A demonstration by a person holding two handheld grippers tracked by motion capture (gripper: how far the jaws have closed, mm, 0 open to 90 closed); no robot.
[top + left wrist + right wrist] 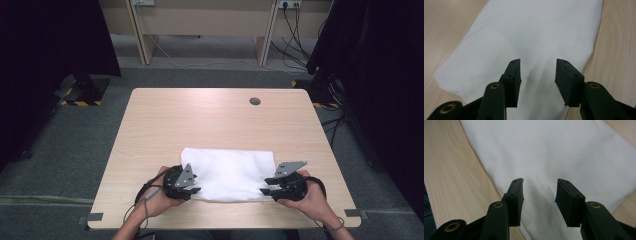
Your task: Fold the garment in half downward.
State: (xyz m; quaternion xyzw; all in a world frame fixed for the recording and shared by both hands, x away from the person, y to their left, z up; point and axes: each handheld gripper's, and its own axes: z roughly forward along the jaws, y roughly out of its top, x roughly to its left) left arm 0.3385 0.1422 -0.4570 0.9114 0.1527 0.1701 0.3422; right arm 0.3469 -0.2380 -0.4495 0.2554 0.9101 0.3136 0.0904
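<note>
2 hands [159, 196] aim inward, fingers [513, 82] spread over the white cloth's [230, 172] ends.

no readable text, labels, brands, numbers or signs

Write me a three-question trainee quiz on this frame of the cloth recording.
1. True or false: the left gripper is clamped on the white cloth.
2. Which edge of the wooden table lies nearest the cloth? A) far edge B) near edge, by the person C) left edge
3. Where does the right gripper stand relative to the cloth?

Key
1. False: its jaws stand apart above the cloth, with a clear gap between them.
2. B.
3. At the cloth's near right corner, jaws apart over the fabric, not pinching it.
</note>
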